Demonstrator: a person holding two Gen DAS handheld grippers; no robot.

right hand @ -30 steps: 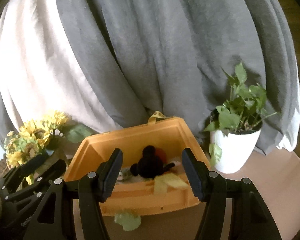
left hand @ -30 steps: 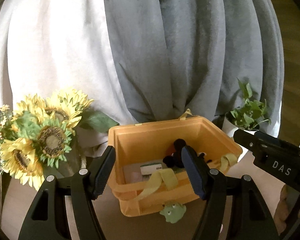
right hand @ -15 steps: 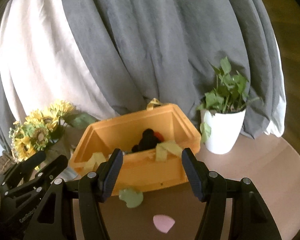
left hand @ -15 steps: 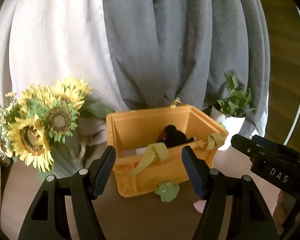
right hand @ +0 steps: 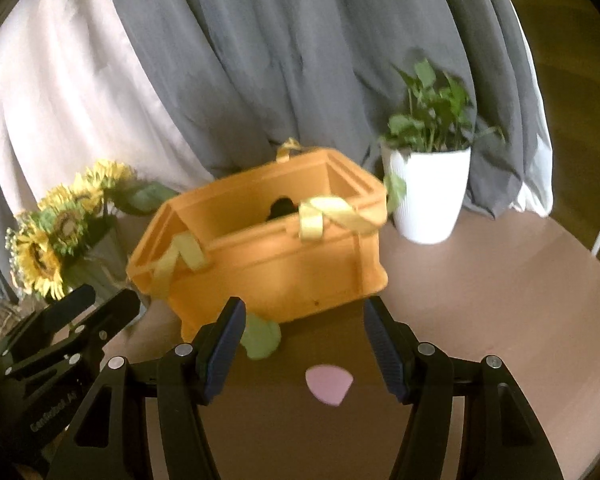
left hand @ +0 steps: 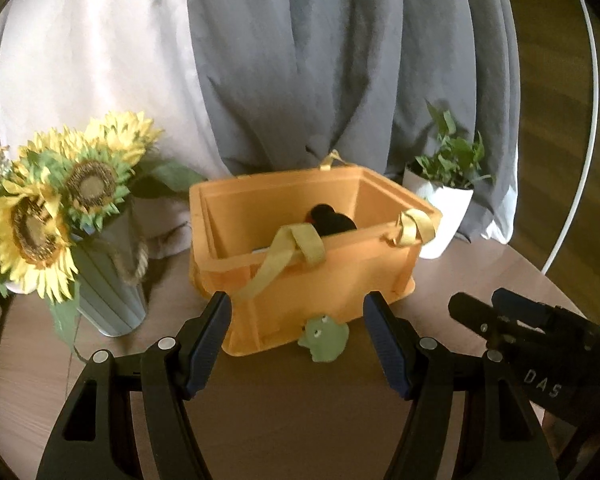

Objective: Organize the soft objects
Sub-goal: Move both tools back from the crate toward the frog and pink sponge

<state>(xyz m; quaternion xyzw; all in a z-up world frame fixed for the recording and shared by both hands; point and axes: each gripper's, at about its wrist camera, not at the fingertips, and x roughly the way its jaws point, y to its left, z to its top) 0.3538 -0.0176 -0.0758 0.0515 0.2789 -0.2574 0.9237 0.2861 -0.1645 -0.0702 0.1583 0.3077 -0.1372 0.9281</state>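
Orange bin (left hand: 324, 280): on the brown table (left hand: 300, 408), far of both grippers, yellow straps (left hand: 296, 248) draped over its near rim.
Black plush (left hand: 332, 220): inside the bin, partly hidden by the rim.
Green frog toy (left hand: 324, 336): on the table, touching the bin's near wall.
Pink soft piece (right hand: 329, 385): on the table, near side, apart from the bin.
Left gripper (left hand: 298, 344): jaws spread wide, nothing between them, just near of the frog.
Right gripper (right hand: 305, 344): jaws spread wide, holding nothing, above the pink piece.
Sunflower bouquet (left hand: 52, 208): left of the bin.
Potted plant (right hand: 430, 184): right of the bin, white pot.
Grey curtain (left hand: 340, 60): far backdrop.
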